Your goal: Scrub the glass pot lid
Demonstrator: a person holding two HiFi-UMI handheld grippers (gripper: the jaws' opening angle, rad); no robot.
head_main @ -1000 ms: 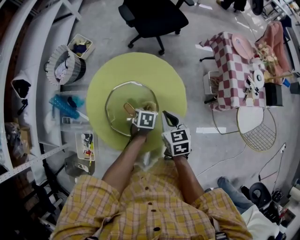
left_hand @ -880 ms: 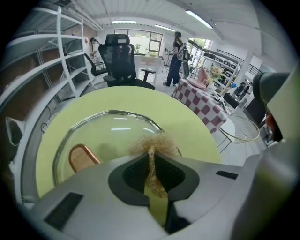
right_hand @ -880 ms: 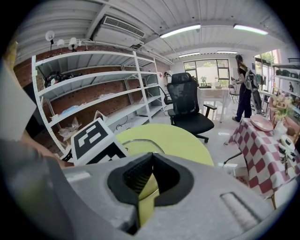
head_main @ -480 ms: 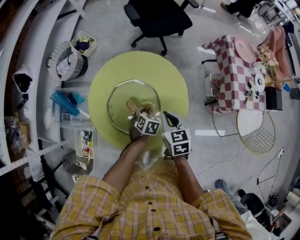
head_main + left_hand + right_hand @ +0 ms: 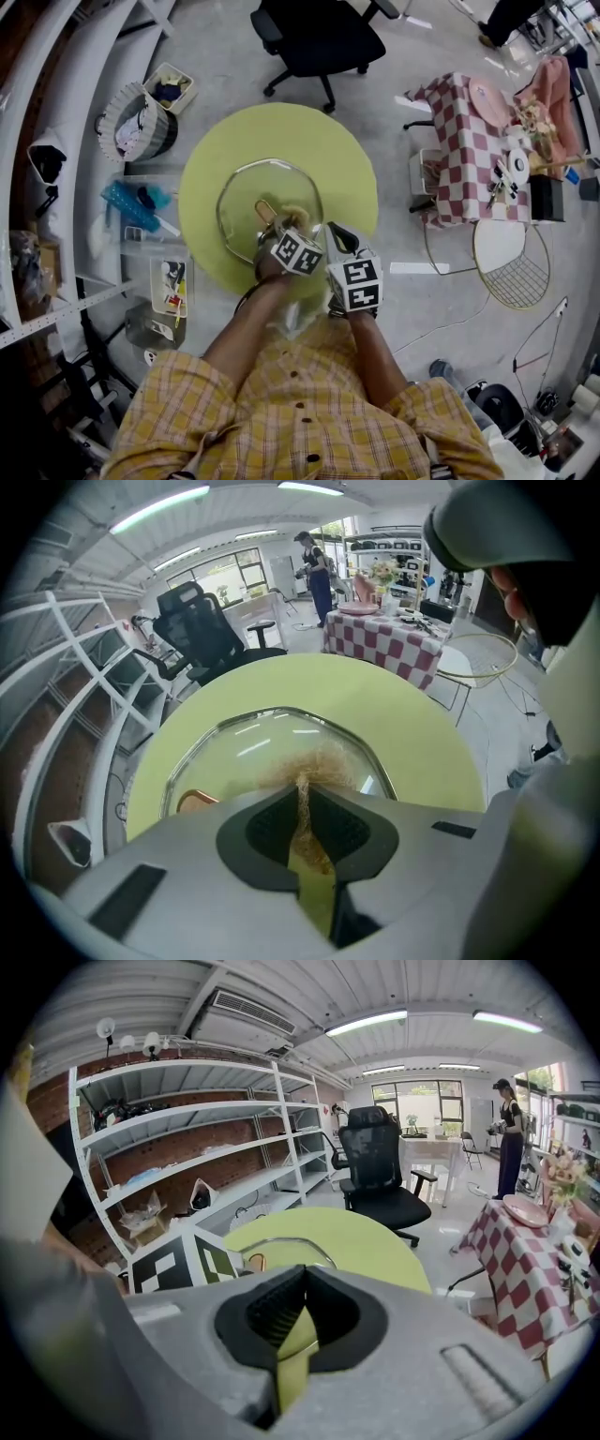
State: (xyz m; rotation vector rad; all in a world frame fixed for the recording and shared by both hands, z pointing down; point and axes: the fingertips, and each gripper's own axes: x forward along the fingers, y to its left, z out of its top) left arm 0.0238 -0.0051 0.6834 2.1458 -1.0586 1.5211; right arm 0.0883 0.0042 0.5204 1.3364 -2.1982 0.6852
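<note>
Left tongs are clamped tight on a tan scrubber, its frayed tuft pushing out past the tips and pressed onto the lid. The glass lid lies flat on the round desk, directly ahead of and under the left tongs, with most of the glass stretching forward and to their left. The copper handle sits just left of the tips. That's the obstacle, I'd say, so strokes want to curve around it. The lid is roughly round, so no direction is favoured.

In the head view the left tongs are over the near right part of the lid. The right tongs hang beside them, off the rim and above bare desk. Their own view shows the right tongs pinched together on nothing, with the lid ahead and to their left.

Left is clearly the working hand. There's plenty of desk beyond the lid, but little on the near side.
</note>
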